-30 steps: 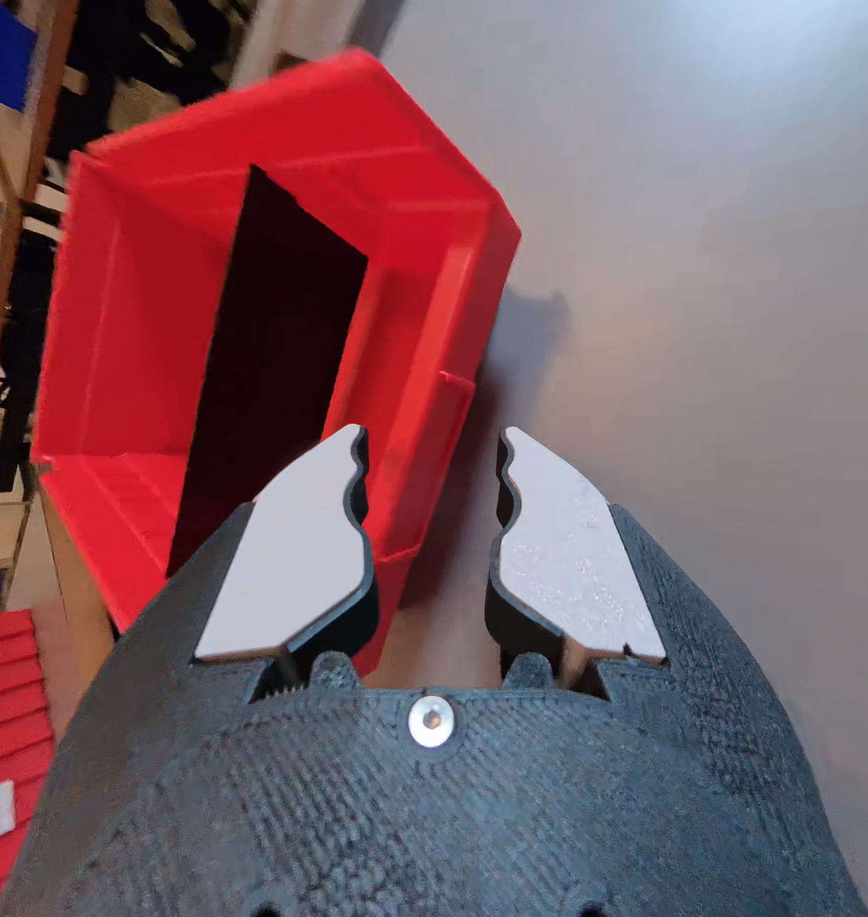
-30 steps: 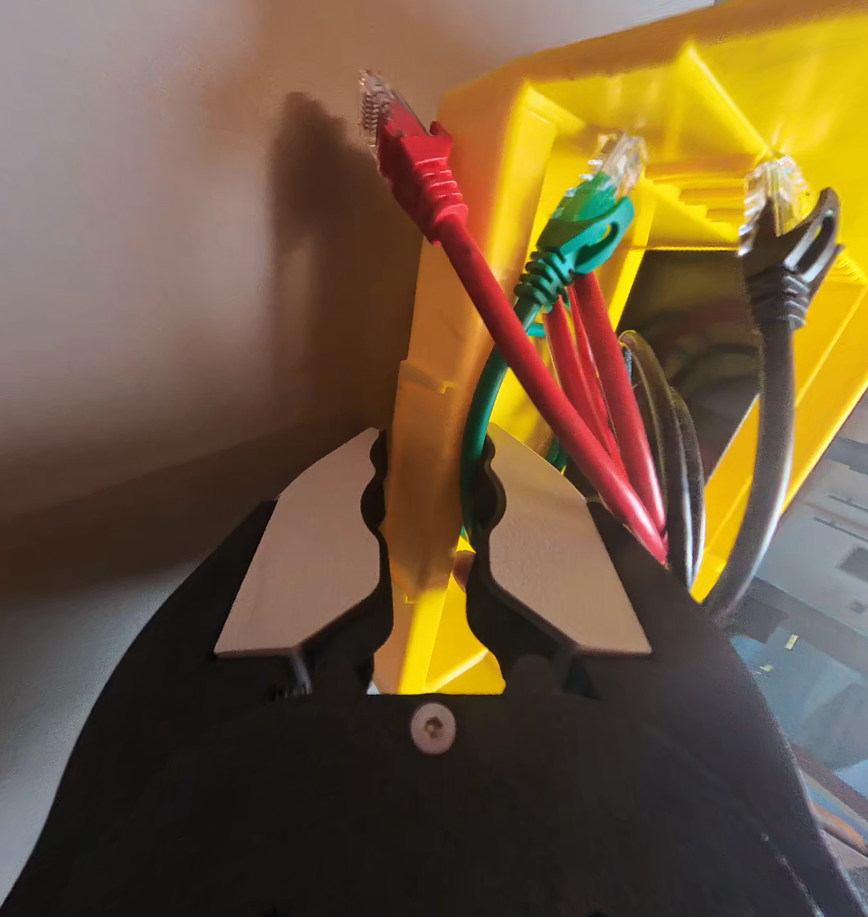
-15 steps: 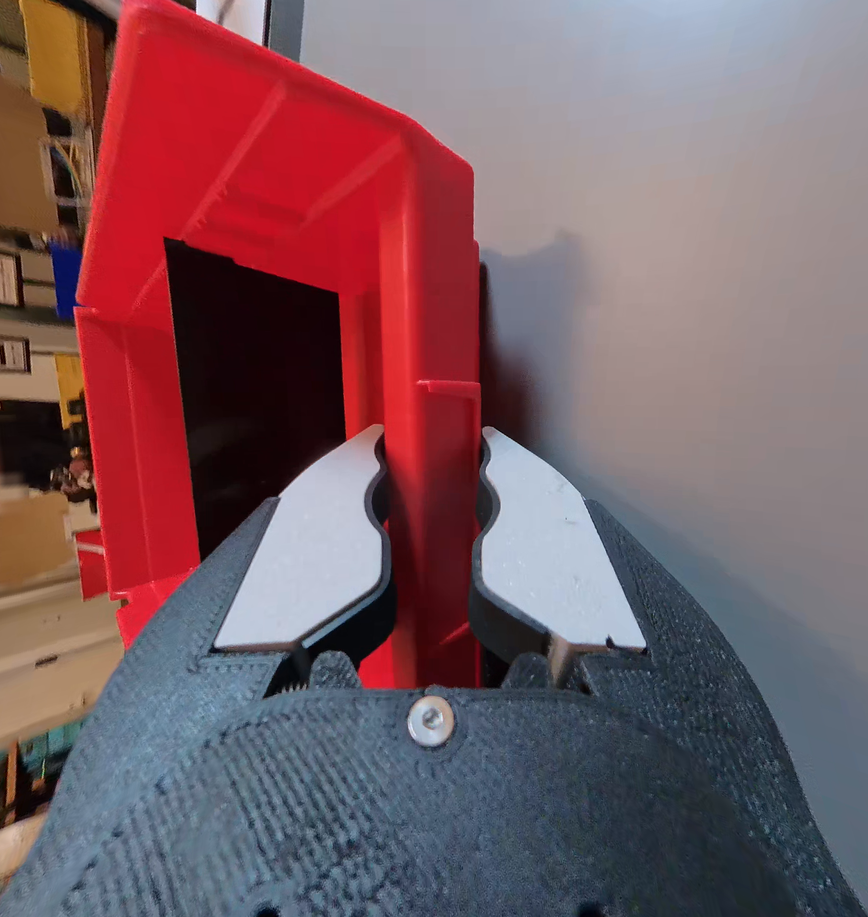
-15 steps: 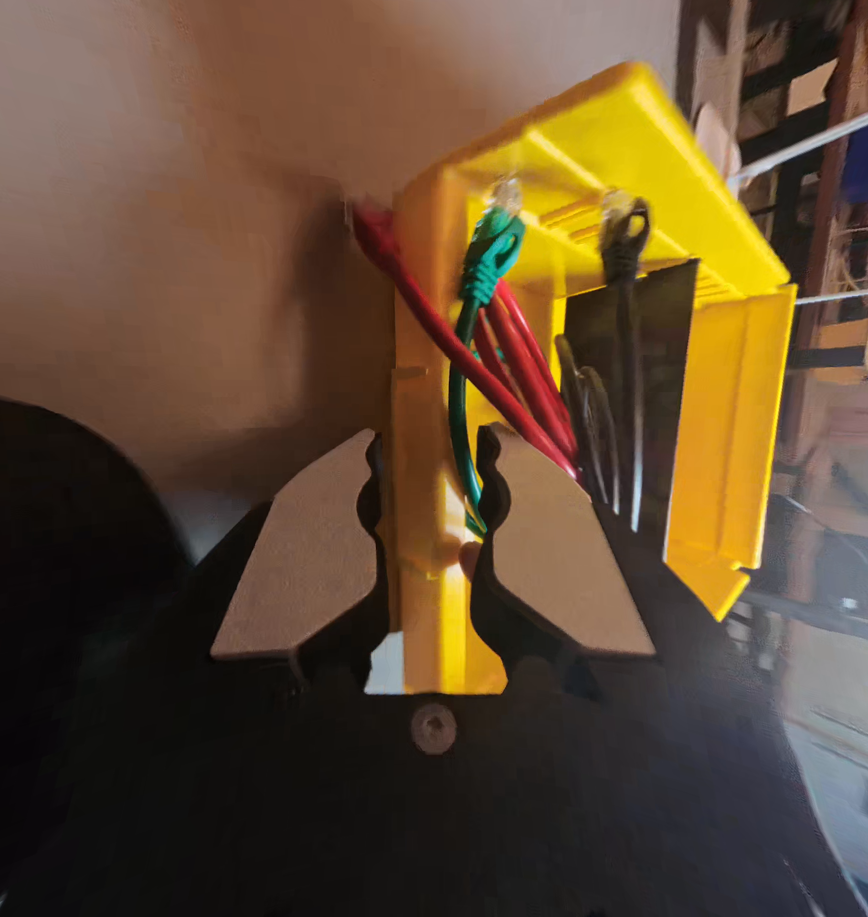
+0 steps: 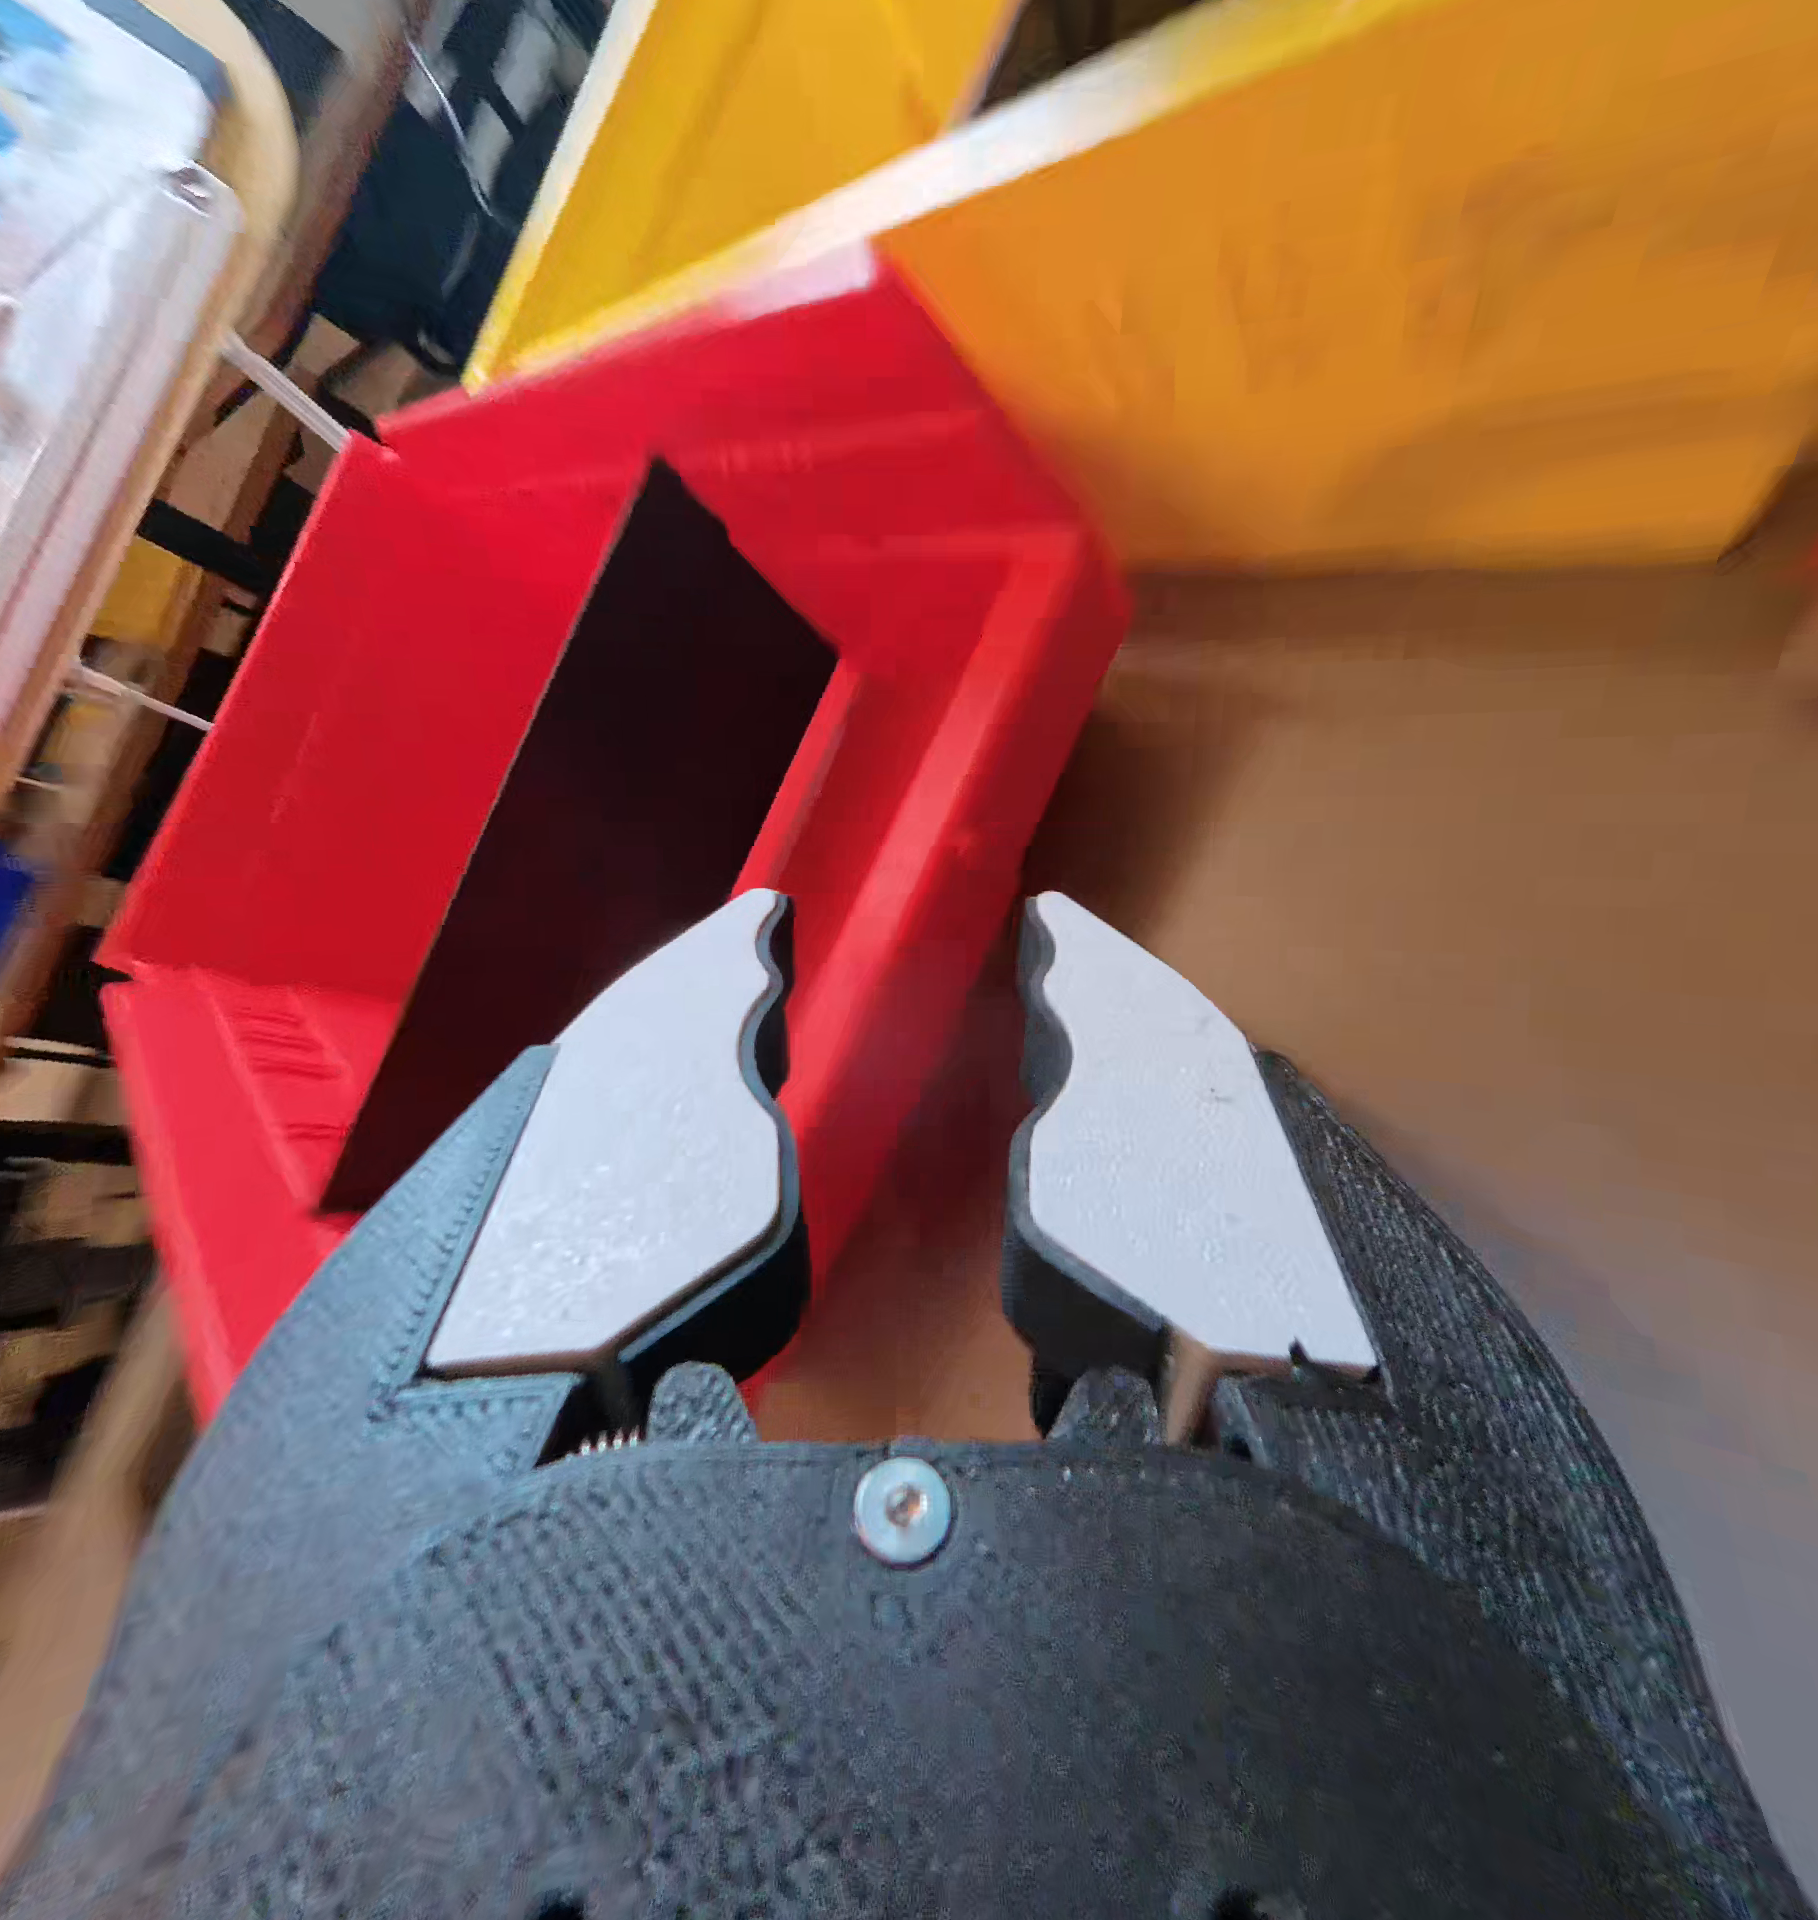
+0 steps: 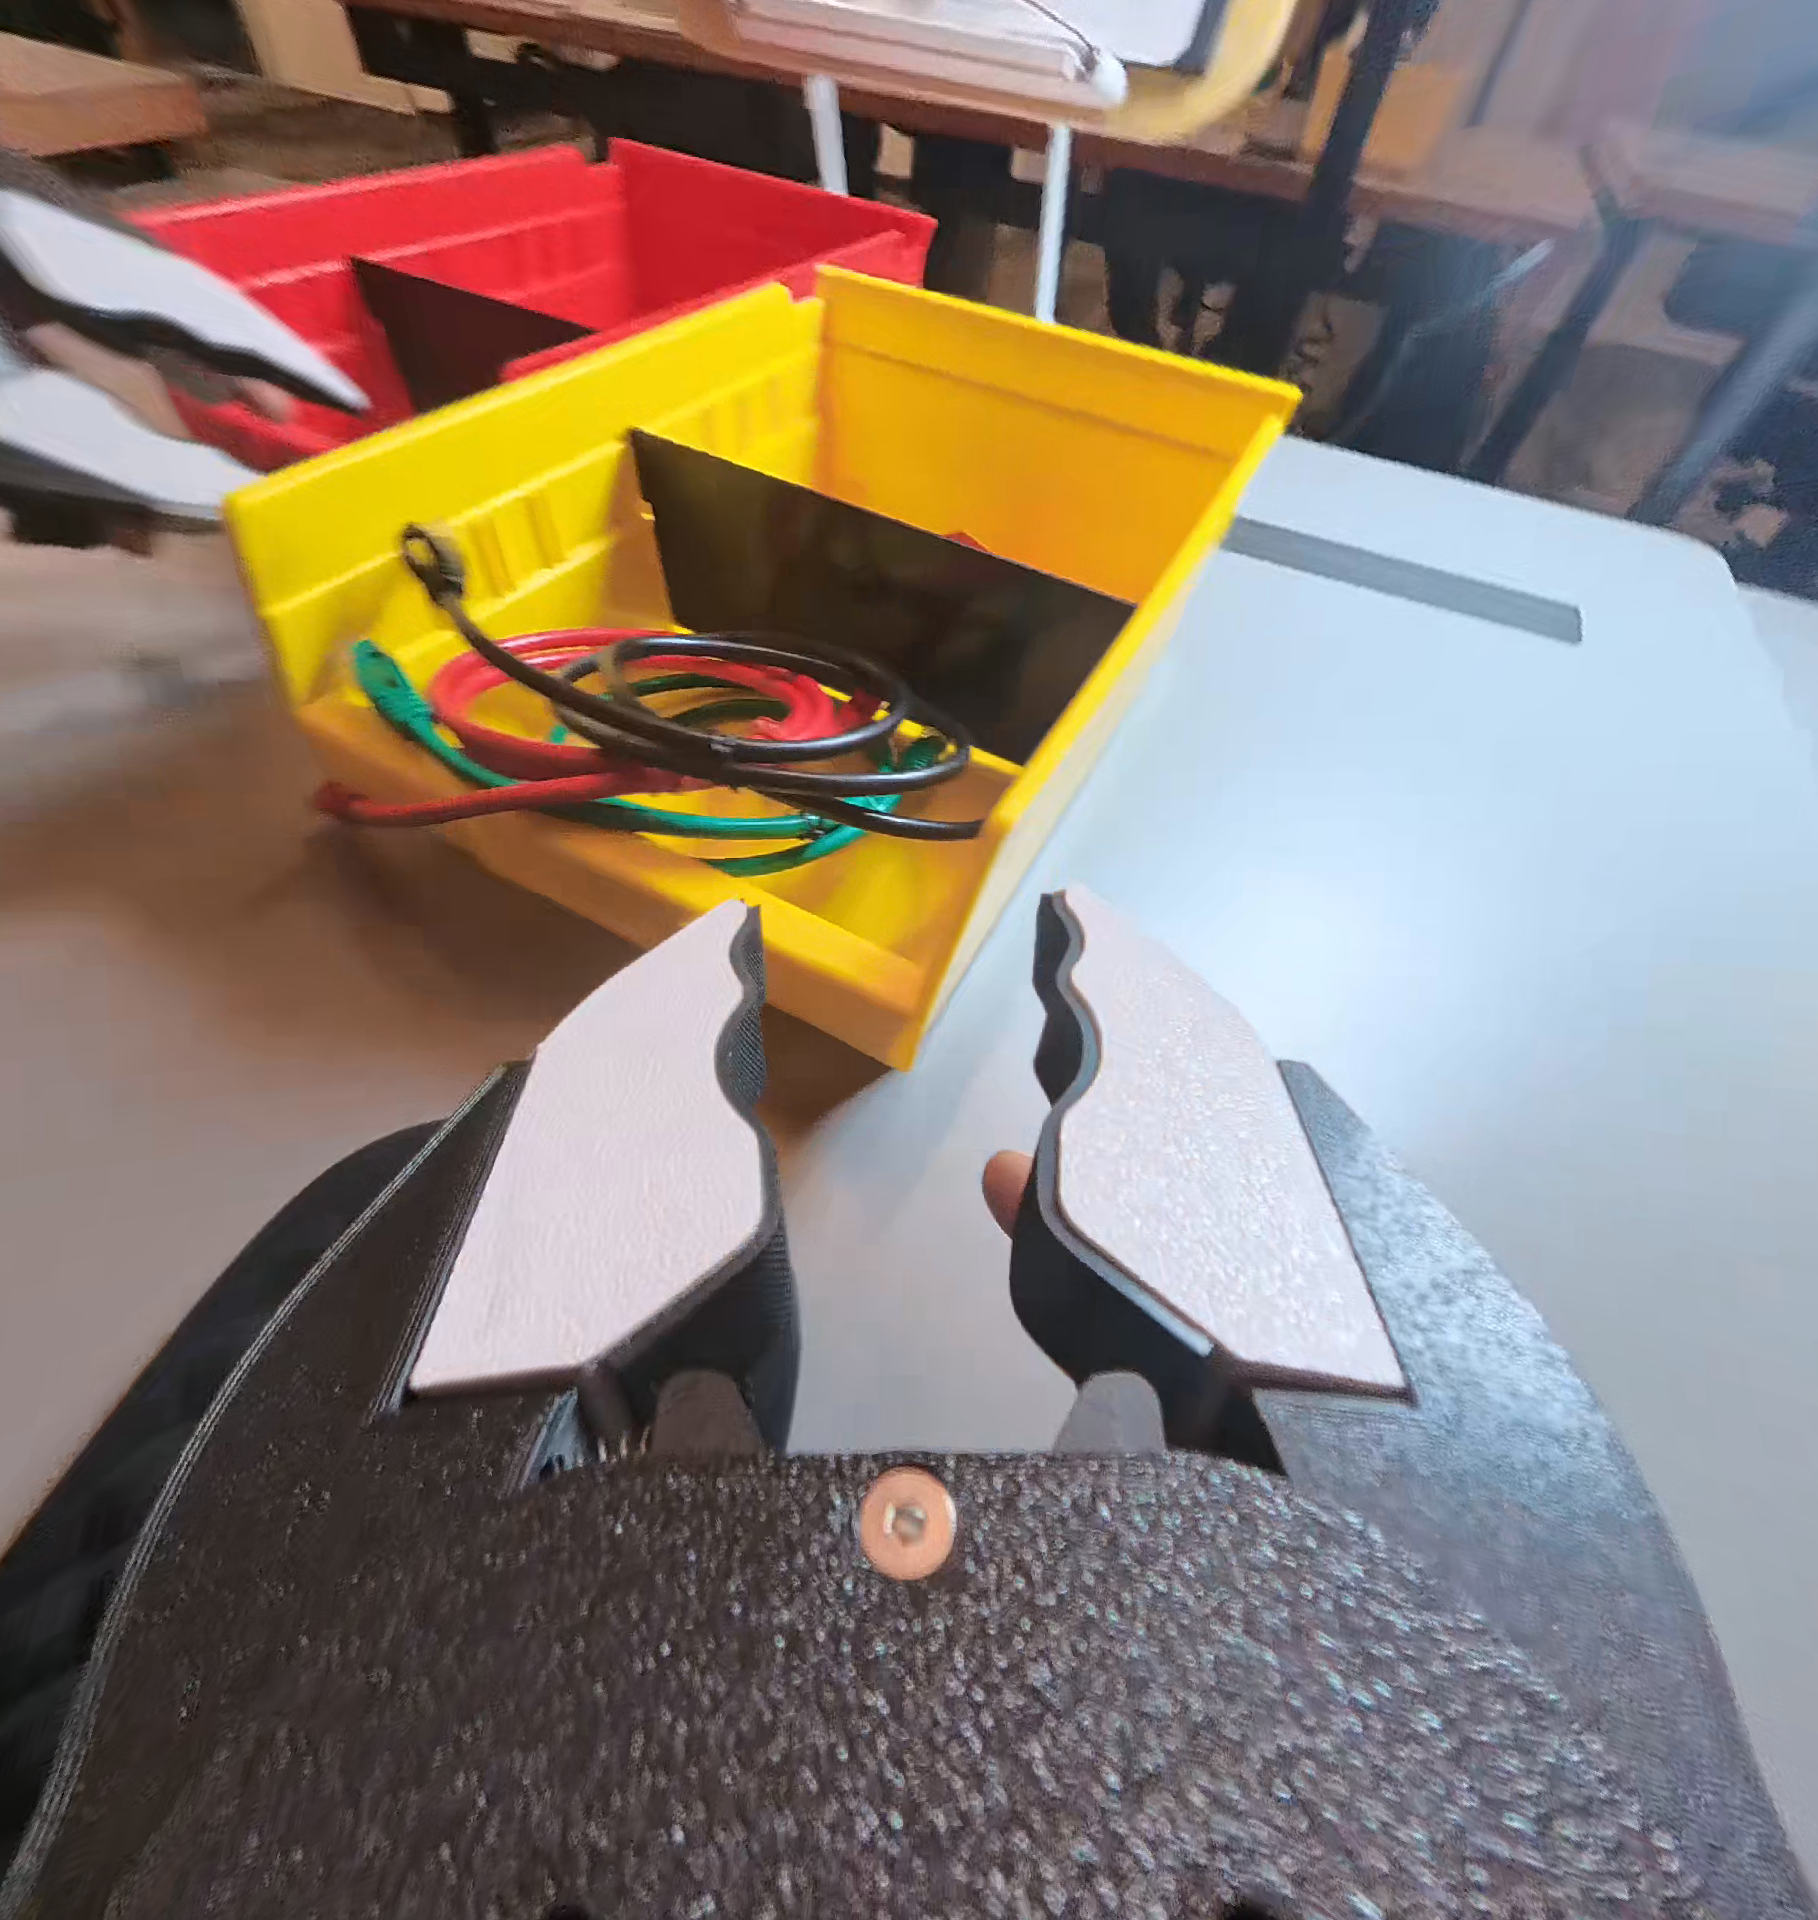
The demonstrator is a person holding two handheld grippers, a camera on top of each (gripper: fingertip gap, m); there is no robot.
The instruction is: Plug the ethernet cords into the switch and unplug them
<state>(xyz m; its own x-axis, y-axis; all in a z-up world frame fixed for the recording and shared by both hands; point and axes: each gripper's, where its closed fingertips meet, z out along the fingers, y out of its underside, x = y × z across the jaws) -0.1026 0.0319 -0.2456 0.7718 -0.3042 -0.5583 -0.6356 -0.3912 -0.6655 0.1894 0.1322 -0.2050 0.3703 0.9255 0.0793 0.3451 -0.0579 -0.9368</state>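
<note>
A yellow bin (image 6: 1040,416) stands on the grey table (image 6: 1404,935). Coiled in it lie a red cord (image 6: 531,795), a green cord (image 6: 676,821) and a black cord (image 6: 739,748), in front of a black divider (image 6: 884,592). The red cord's plug hangs over the bin's low front lip. My right gripper (image 6: 894,914) is open and empty, just short of the bin's near corner. My left gripper (image 5: 900,914) is open, its jaws either side of the side wall of a red bin (image 5: 365,727) without touching it. No switch is in view.
The red bin (image 6: 531,239) stands right behind the yellow bin (image 5: 1352,312) and holds a black divider (image 5: 656,779). The left gripper (image 6: 292,442) shows at the upper left of the right wrist view. Wooden tables and chair legs lie beyond the table's far edge.
Both grippers were shut on the bin walls and held the bins up. The bins now stand on the table, and both grippers have opened. The right one has drawn back.
</note>
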